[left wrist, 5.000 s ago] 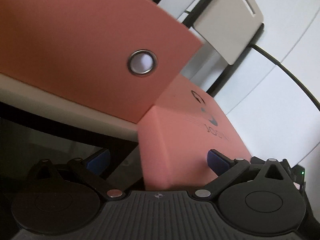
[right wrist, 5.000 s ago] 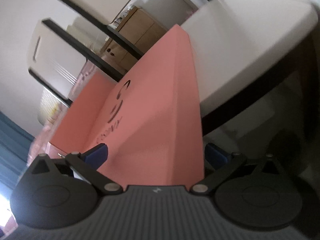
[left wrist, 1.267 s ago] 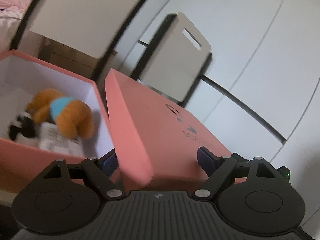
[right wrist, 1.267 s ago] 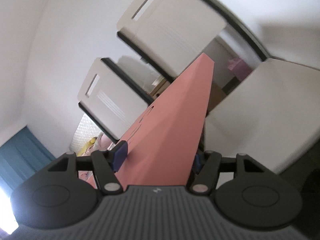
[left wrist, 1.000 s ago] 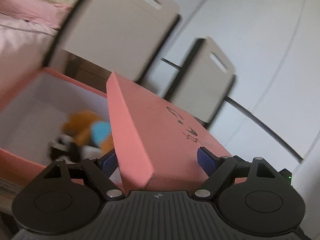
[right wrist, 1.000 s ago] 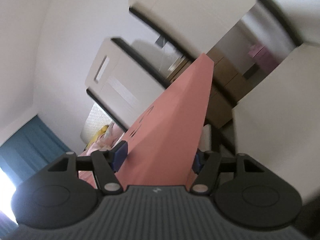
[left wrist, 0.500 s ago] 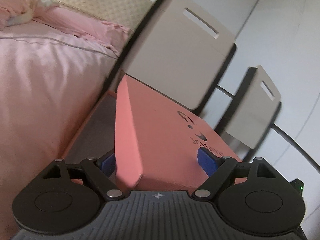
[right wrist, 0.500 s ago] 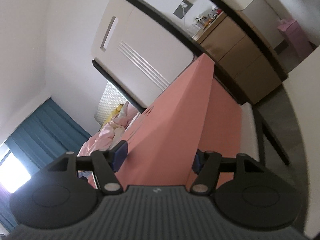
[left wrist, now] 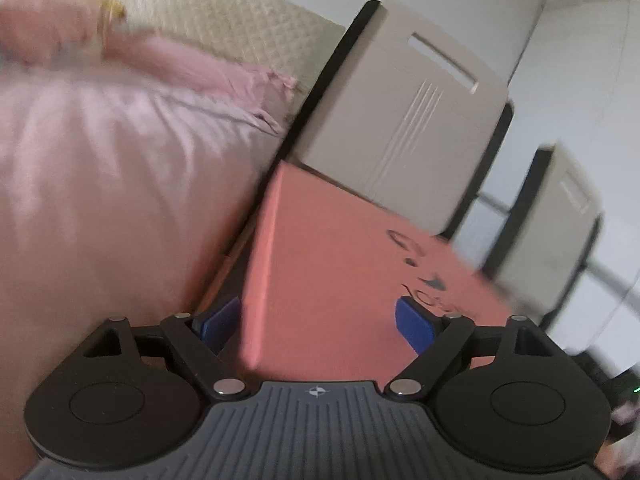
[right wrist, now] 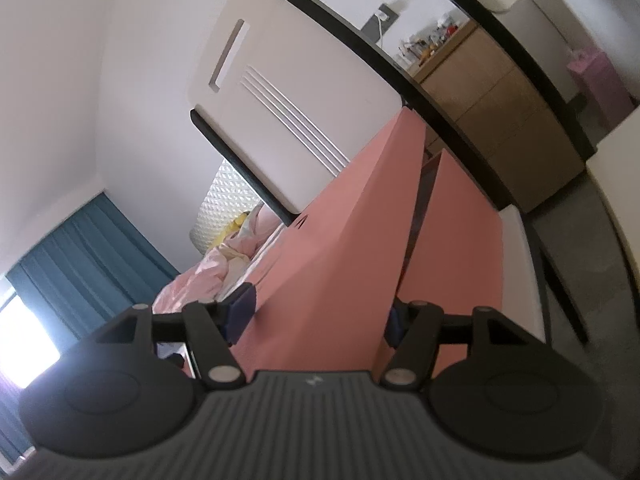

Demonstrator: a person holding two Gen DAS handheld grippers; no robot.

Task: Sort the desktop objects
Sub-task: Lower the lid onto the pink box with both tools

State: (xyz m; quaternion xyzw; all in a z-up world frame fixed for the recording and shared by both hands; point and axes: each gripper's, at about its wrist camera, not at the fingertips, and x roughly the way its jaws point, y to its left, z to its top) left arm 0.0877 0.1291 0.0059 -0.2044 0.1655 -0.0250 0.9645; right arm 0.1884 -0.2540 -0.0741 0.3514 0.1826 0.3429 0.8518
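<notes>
Salmon-pink cardboard box lid [left wrist: 340, 272], printed with a dark logo, is carried between two handheld grippers, one at each end, apparently to seat it squarely on the matching salmon-pink box [right wrist: 460, 248] below. The left gripper [left wrist: 318, 324] has its blue-padded fingers [left wrist: 414, 328] spread wide across the lid's corner, one pad just beside the side wall, the other lying over the top face; whether they actually press it cannot be told. The right gripper [right wrist: 318, 314] is clamped on the opposite end, pads against both faces. Only the right view shows the box wall under the lid, beside a beige slotted chair back [right wrist: 288, 92], a wooden cabinet [right wrist: 500, 120] and blue curtains [right wrist: 80, 264]; only the left view shows the logo and pink bedding [left wrist: 120, 184].
</notes>
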